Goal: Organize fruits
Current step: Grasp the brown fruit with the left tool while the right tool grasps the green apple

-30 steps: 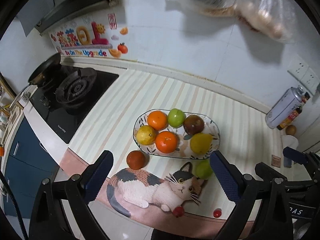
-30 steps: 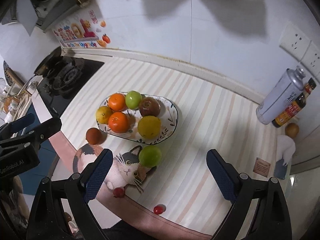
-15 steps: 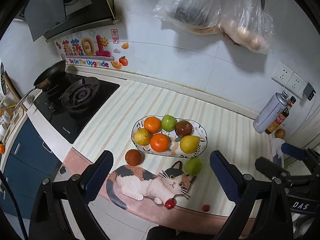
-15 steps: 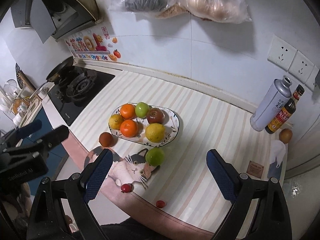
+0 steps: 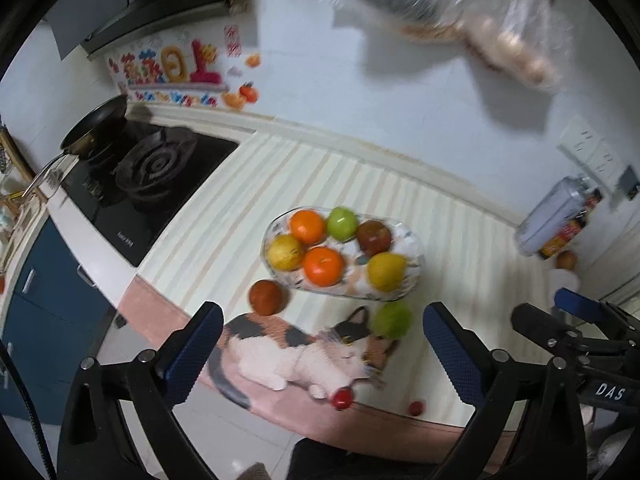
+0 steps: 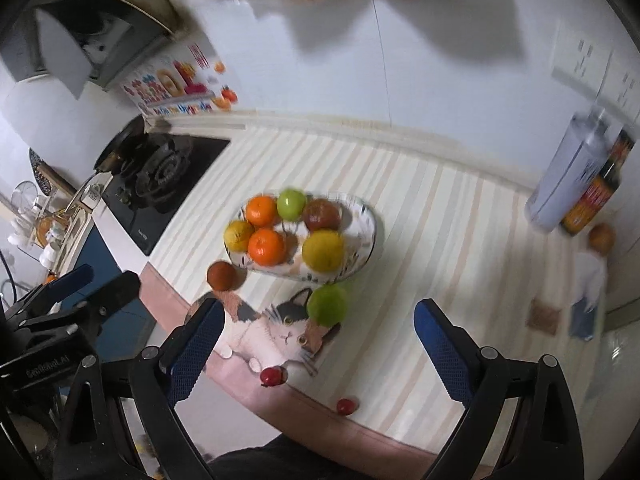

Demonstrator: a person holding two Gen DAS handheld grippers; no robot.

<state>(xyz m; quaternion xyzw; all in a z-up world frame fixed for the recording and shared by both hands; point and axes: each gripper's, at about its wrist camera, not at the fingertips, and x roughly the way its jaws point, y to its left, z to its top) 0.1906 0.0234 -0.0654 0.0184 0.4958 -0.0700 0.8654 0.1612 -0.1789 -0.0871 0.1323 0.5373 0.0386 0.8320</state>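
An oval patterned plate point(image 5: 414, 276) point(image 6: 366, 236) on the striped counter holds several fruits: oranges, a green apple, a dark red fruit, yellow citrus. Loose on the counter are a brown-red fruit point(image 5: 265, 297) point(image 6: 221, 275), a green fruit point(image 5: 391, 319) point(image 6: 327, 305) by the cat picture, and two small red tomatoes point(image 5: 343, 398) point(image 6: 346, 406) near the front edge. My left gripper point(image 5: 320, 344) is open and empty, high above the counter. My right gripper point(image 6: 318, 340) is open and empty too.
A gas stove point(image 5: 152, 176) with a pan point(image 5: 94, 126) is at the left. A metal can point(image 6: 568, 176) and sauce bottle point(image 6: 596, 196) stand at the right by the wall. Plastic bags point(image 5: 460, 20) hang above. A cat-print mat point(image 5: 296, 354) lies at the front.
Both views are blurred now; both grippers have dropped closer to the counter, so the plate and fruits look larger. Nothing on the counter has moved.
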